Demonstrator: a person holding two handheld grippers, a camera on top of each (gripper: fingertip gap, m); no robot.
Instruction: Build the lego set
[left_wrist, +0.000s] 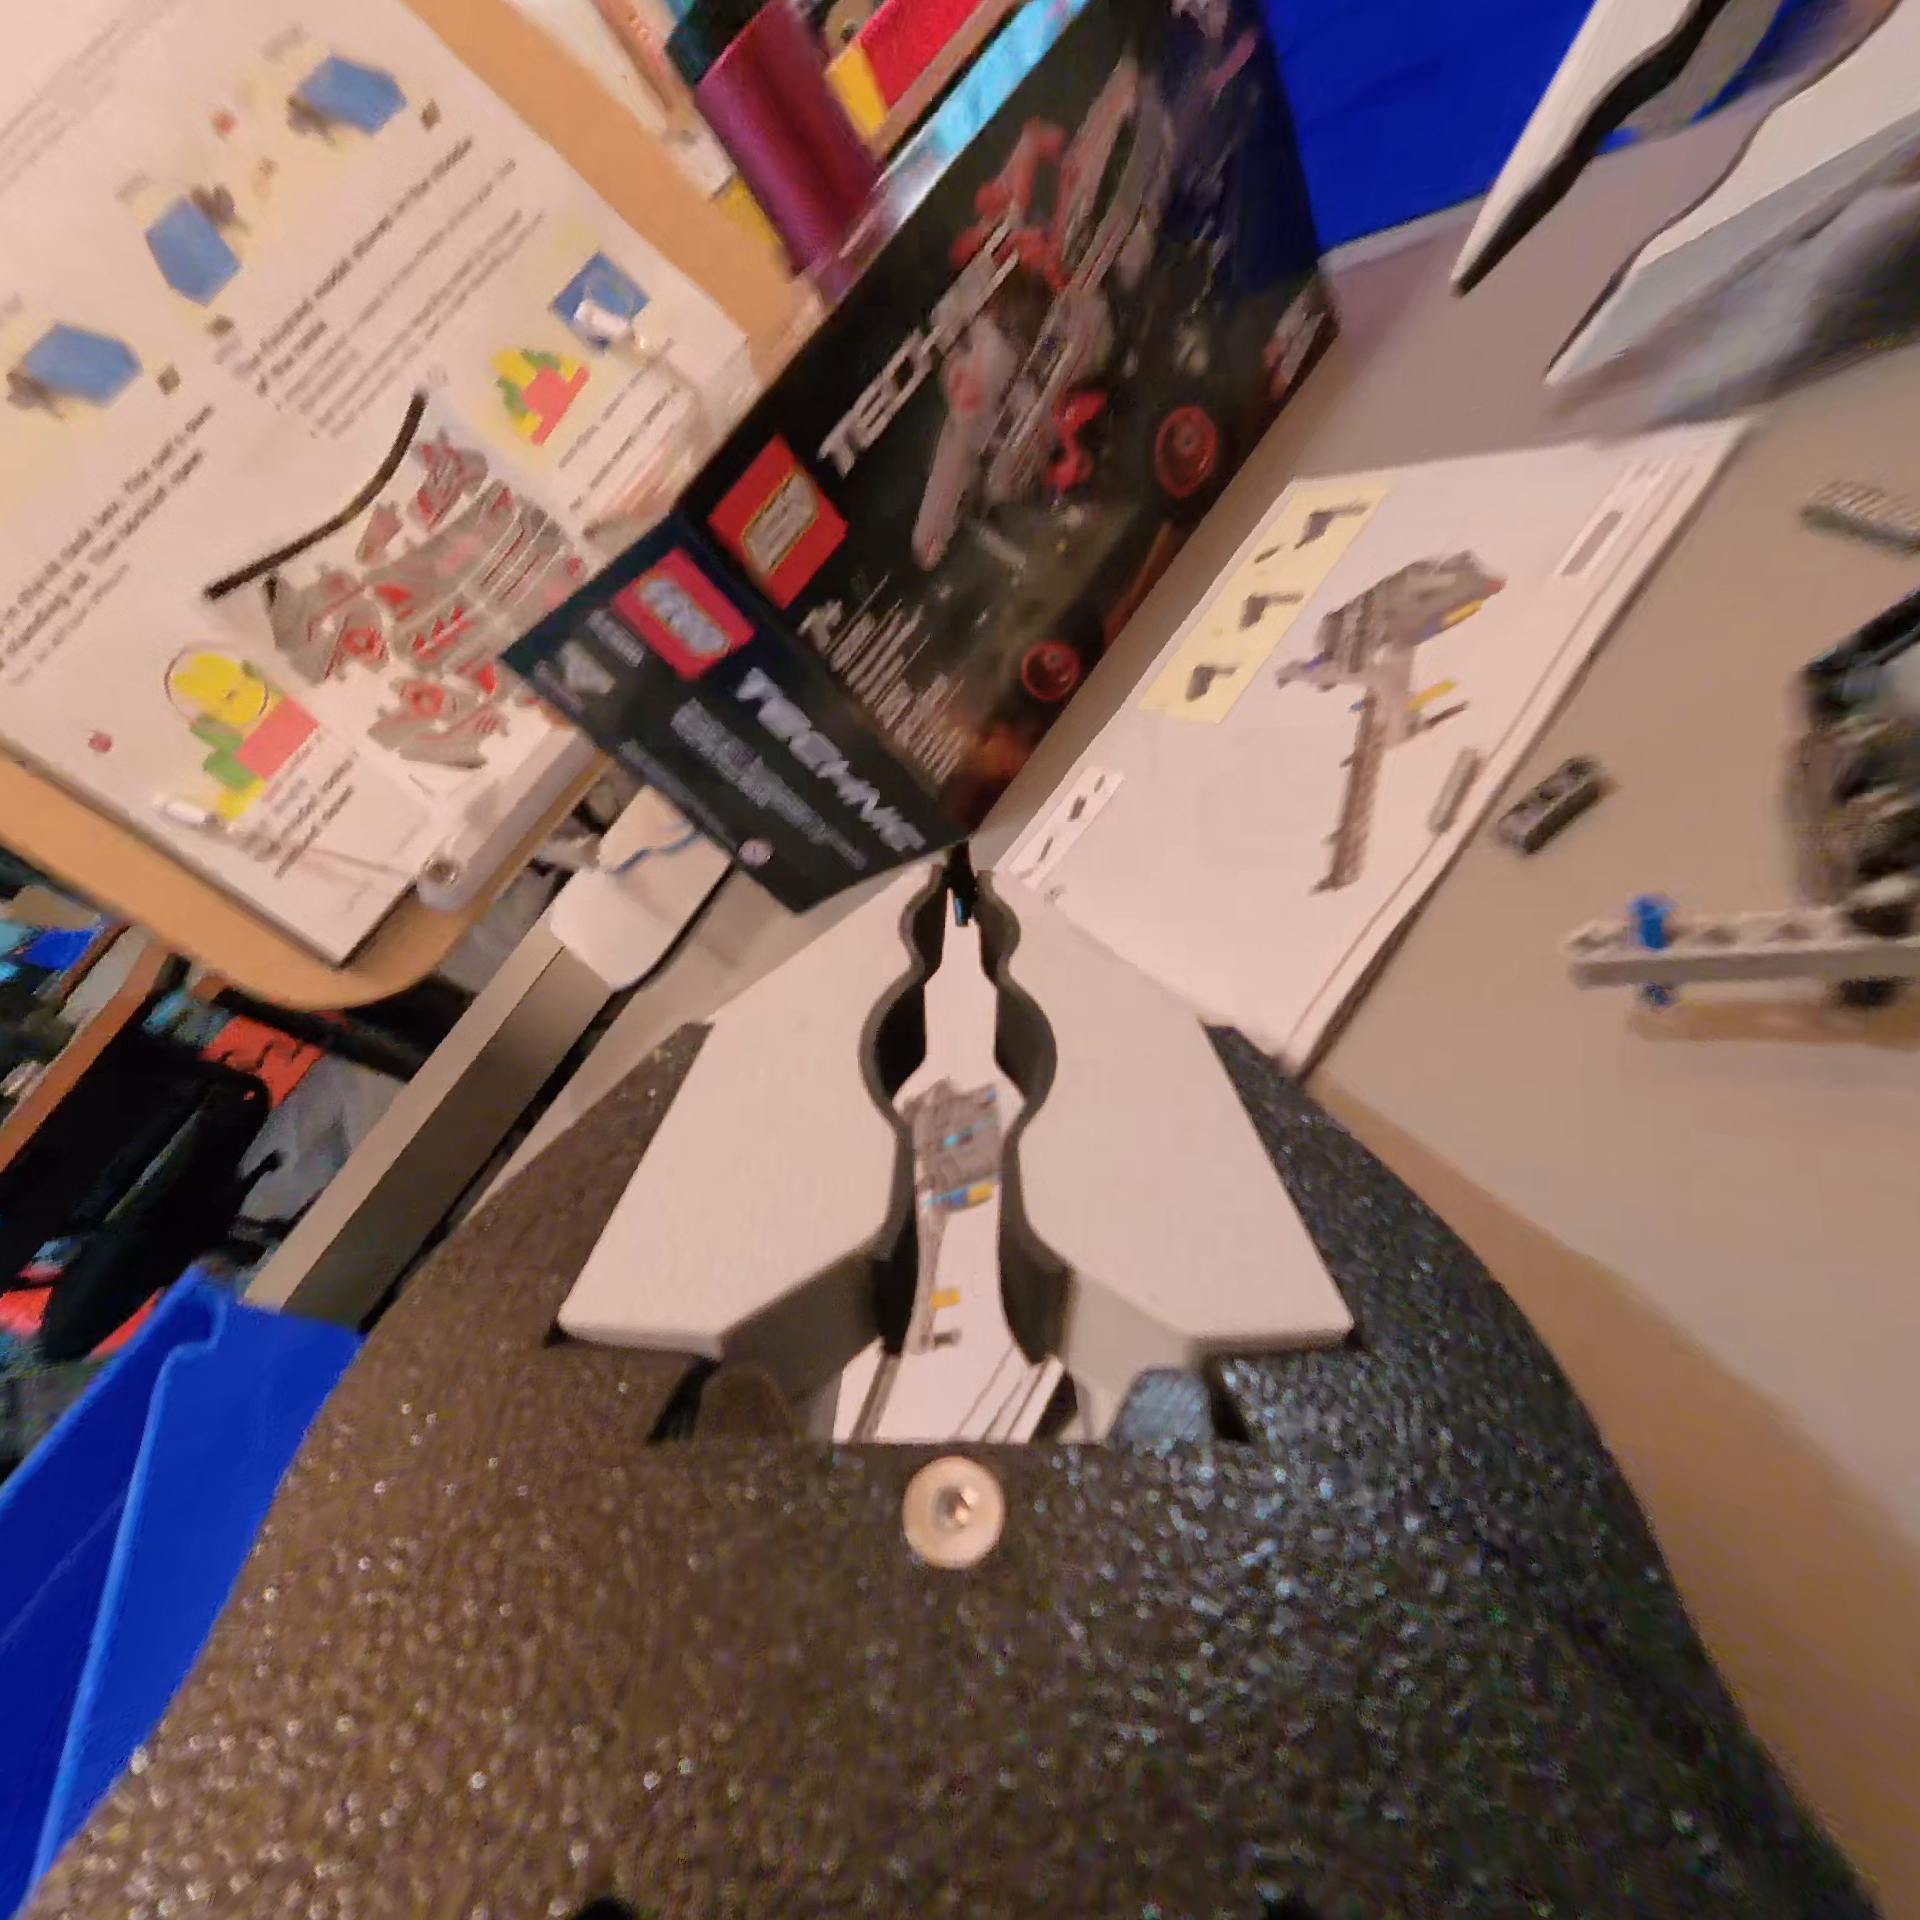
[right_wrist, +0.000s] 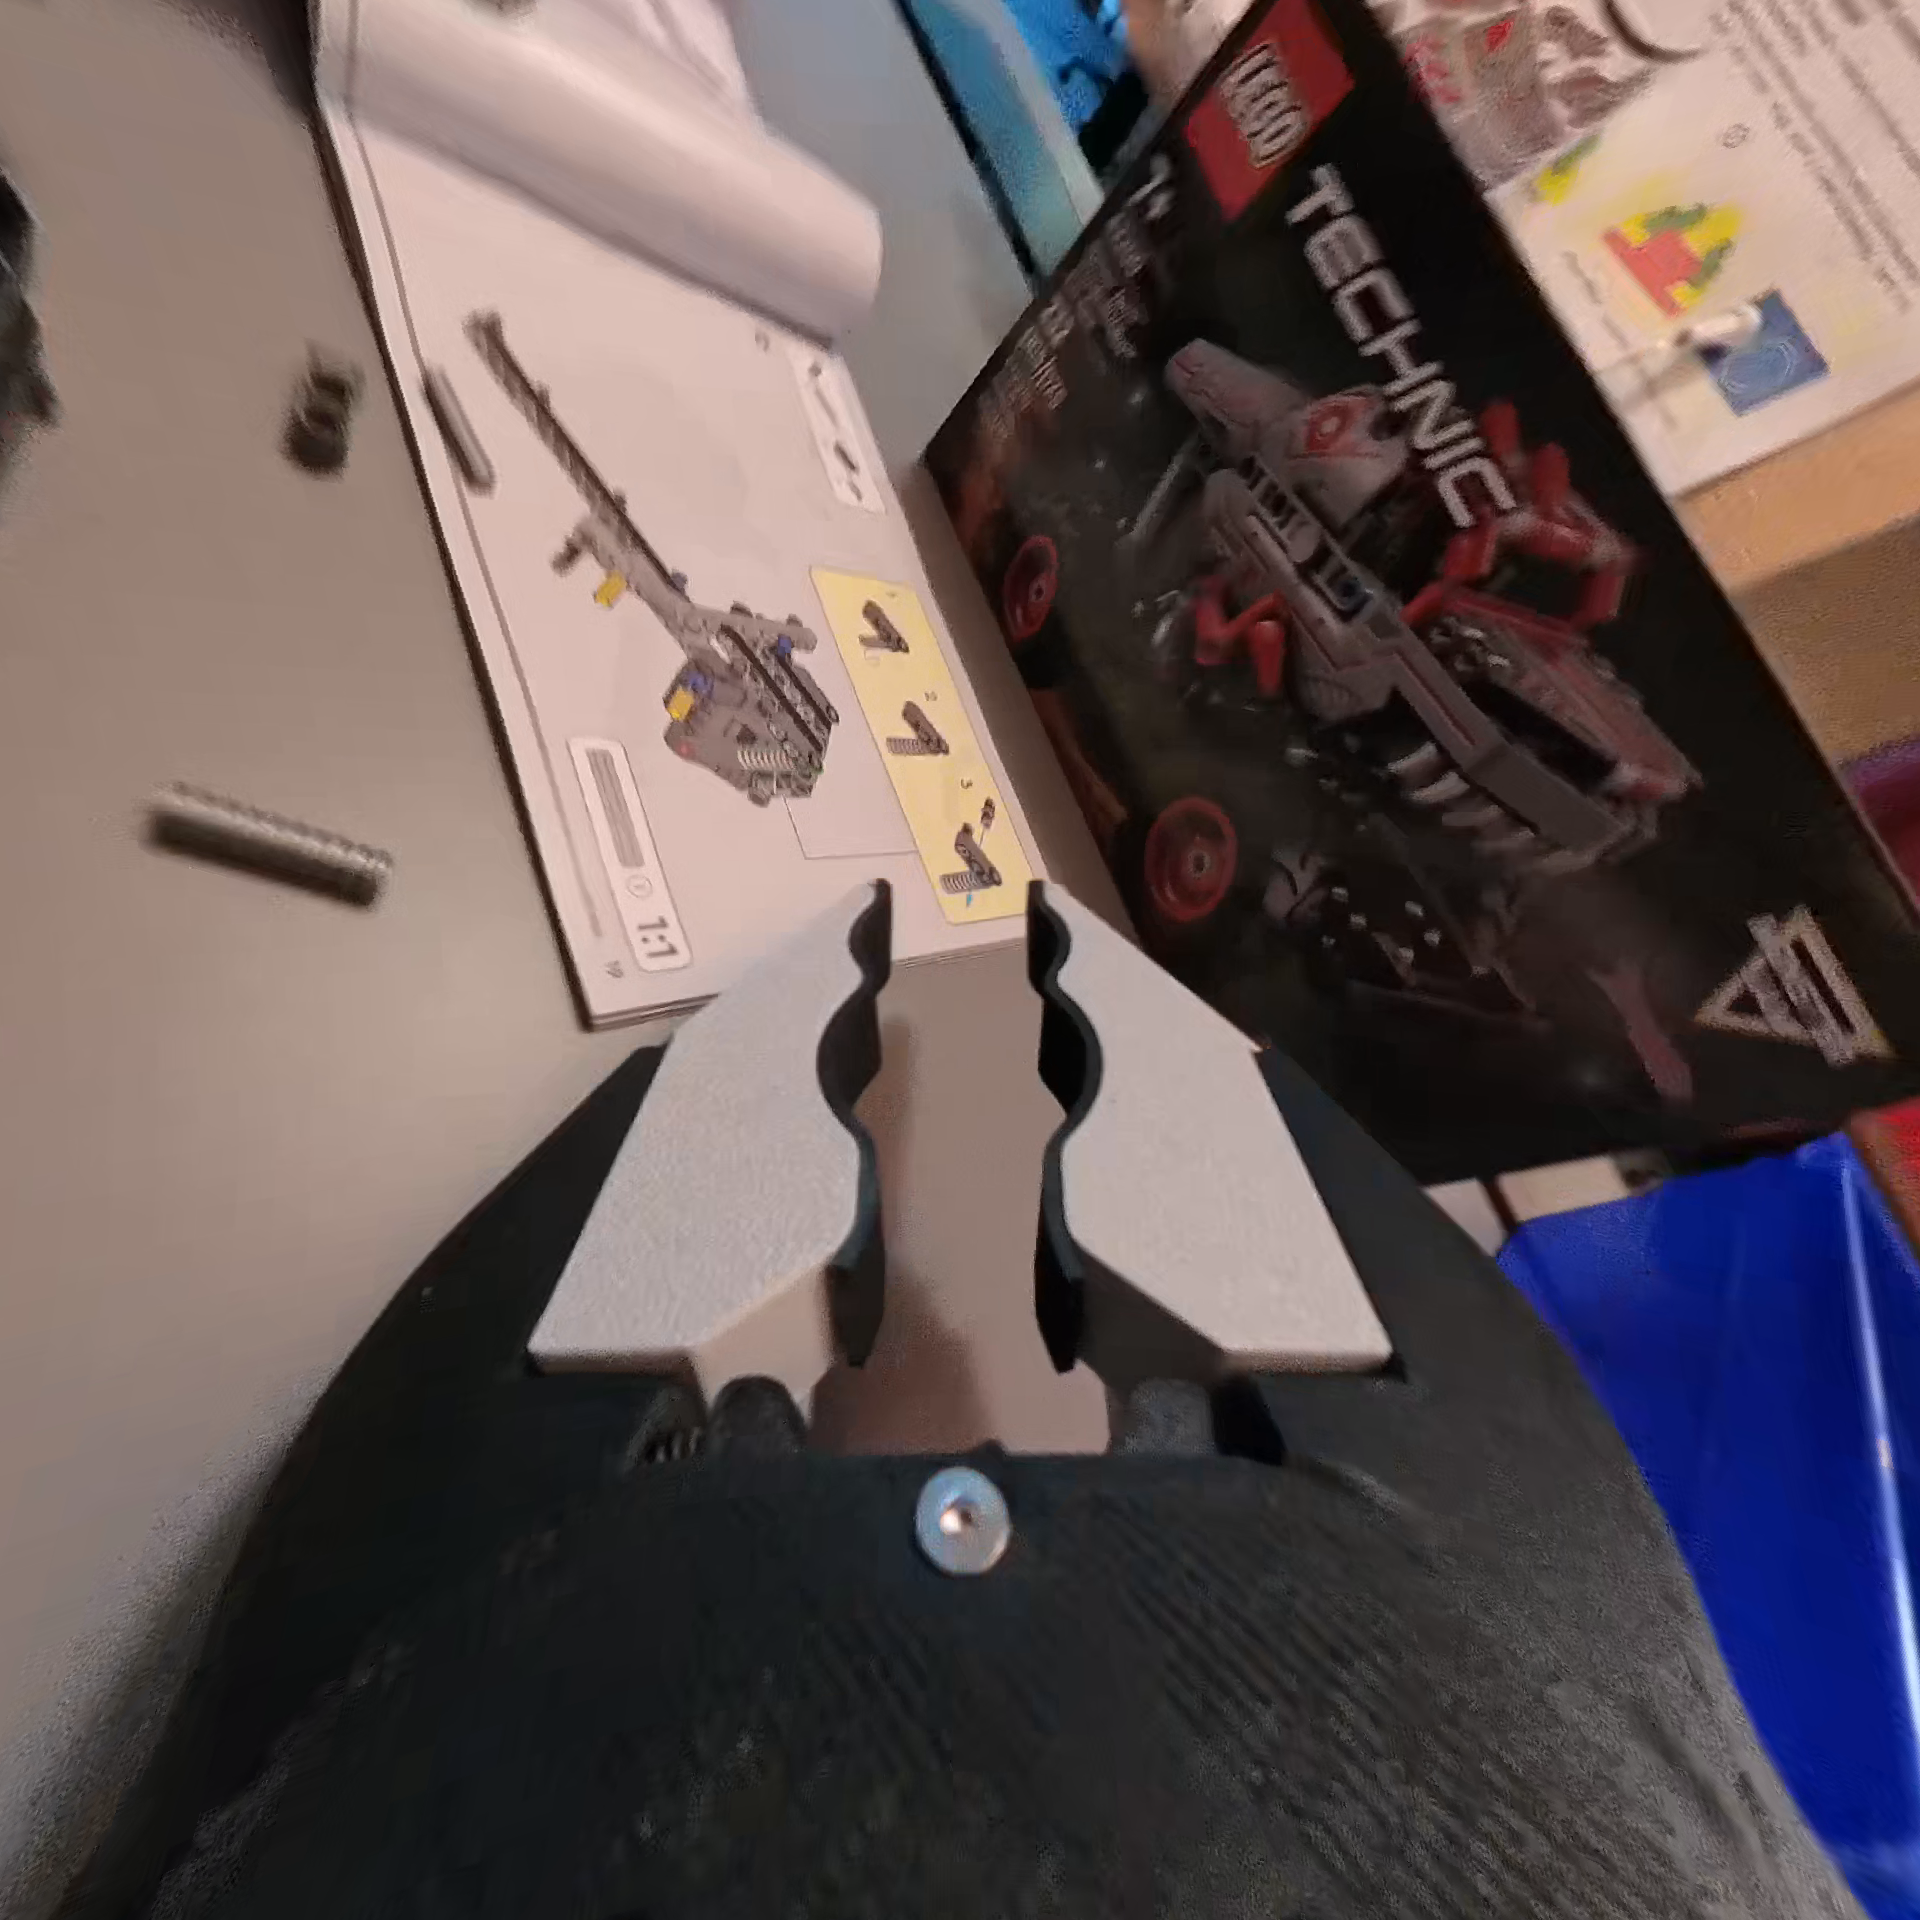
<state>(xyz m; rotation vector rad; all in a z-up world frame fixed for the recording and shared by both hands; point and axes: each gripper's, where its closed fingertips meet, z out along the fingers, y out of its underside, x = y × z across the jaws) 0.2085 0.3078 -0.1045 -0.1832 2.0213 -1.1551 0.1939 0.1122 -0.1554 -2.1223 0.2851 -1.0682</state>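
My left gripper (left_wrist: 961, 894) is shut on a small dark pin with a blue part, held at the fingertips above the open instruction booklet (left_wrist: 1351, 727). A grey beam assembly with blue pins (left_wrist: 1745, 951) lies on the table at the right, joined to a dark partly built model (left_wrist: 1860, 790). A small dark piece (left_wrist: 1553, 802) lies beside the booklet. My right gripper (right_wrist: 956, 904) is open and empty, over the near edge of the booklet (right_wrist: 675, 623). A long grey beam (right_wrist: 270, 842) and a small dark piece (right_wrist: 322, 410) lie on the table to its left.
The dark set box (left_wrist: 987, 520) stands upright behind the booklet and also shows in the right wrist view (right_wrist: 1403, 623). An illustrated board (left_wrist: 291, 416) leans at the left. A blue bin (right_wrist: 1714, 1403) sits at the right. The other gripper (left_wrist: 1714, 187) shows at the upper right. The gap from one gripper's tips to the other's is roughly 20 cm. The small dark piece (right_wrist: 322, 410) is about 12 cm from both grippers' fingertips. It is also in sight in the left wrist view (left_wrist: 1568, 776).
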